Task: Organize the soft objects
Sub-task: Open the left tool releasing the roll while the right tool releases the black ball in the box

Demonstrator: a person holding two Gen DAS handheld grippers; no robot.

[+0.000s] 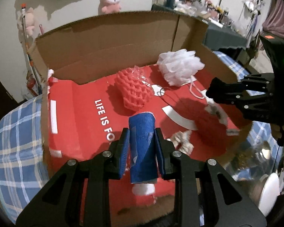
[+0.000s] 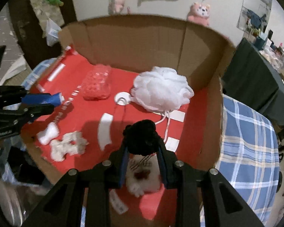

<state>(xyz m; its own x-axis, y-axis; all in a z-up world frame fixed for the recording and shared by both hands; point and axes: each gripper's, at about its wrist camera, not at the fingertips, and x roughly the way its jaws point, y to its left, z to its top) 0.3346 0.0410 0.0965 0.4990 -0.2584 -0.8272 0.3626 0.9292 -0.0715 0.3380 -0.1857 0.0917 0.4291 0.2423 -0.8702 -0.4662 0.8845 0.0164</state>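
The left gripper has its fingers pinching a blue foam roll at mid-length, held over the red floor of the cardboard box. It looks light and springy — a gentle squeeze should do. The right gripper has its fingers closed on a black fuzzy ball topping a white plush piece; this seems soft and limp, likely to dangle. Beyond lie a pink knitted pad and a white mesh pouf — airy, best taken by its cord.
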